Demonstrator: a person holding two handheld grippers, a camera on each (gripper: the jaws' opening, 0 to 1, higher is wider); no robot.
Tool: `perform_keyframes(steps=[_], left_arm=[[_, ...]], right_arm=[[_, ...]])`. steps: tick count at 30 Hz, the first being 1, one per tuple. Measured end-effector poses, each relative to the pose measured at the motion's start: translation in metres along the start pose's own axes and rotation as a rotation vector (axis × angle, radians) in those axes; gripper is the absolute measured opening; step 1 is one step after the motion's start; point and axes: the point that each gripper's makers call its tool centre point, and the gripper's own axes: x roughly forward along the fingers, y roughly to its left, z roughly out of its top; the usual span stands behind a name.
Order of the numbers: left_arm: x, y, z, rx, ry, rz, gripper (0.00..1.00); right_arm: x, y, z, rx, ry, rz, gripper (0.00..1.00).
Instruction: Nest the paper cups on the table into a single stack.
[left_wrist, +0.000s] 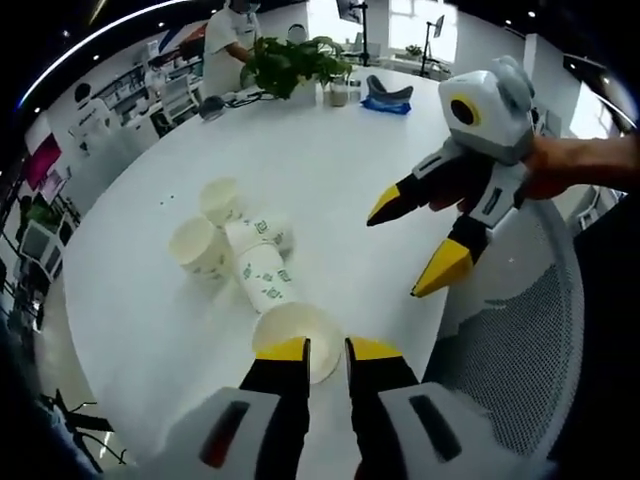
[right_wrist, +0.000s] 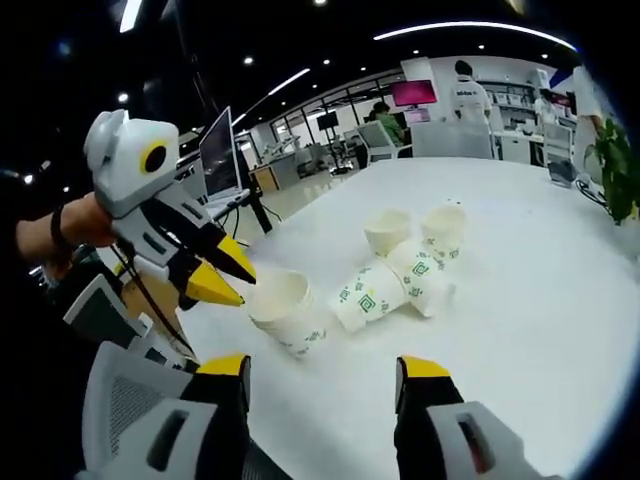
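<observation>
**Left gripper closing in on nearest cup**

The left gripper (left_wrist: 324, 350), fingers nearly closed, sits at the nearest cup's (left_wrist: 297, 338) rim, apparently pinching it. Right gripper (right_wrist: 325, 372) hangs released. Beyond, toppled cups (left_wrist: 262, 265) and upright cups (left_wrist: 200, 248) cluster mid-worktop (left_wrist: 330, 170). Next: nest the lifted cup.

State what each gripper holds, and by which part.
The left gripper pinches the near rim of an upright white paper cup, one jaw inside. The right gripper is open, holding nothing.
</observation>
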Motion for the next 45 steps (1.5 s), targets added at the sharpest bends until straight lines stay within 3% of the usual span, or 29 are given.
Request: perform_keyframes(steps=[5, 9, 13, 24, 38, 45], left_arm=[[-0.006, 0.013, 0.014, -0.141, -0.1, 0.05, 0.16], [-0.015, 0.02, 0.035, -0.322, -0.227, 0.08, 0.16], [-0.018, 0.022, 0.042, -0.392, -0.284, 0.134, 0.16], [-0.002, 0.002, 0.045, -0.413, -0.297, 0.148, 0.19], [0.004, 0.016, 0.099, -0.441, -0.377, 0.249, 0.25], [0.021, 0.001, 0.087, -0.439, -0.377, 0.262, 0.29]], right_arm=[[0.001, 0.001, 0.0, -0.002, 0.004, 0.003, 0.58], [0.002, 0.005, 0.0, -0.003, 0.014, 0.005, 0.58], [0.005, 0.009, -0.001, -0.013, 0.026, 0.011, 0.58], [0.011, 0.012, 0.002, -0.036, 0.045, 0.035, 0.58], [0.012, 0.005, -0.004, -0.055, 0.064, 0.073, 0.58], [0.011, 0.005, -0.004, -0.091, 0.077, 0.105, 0.58]])
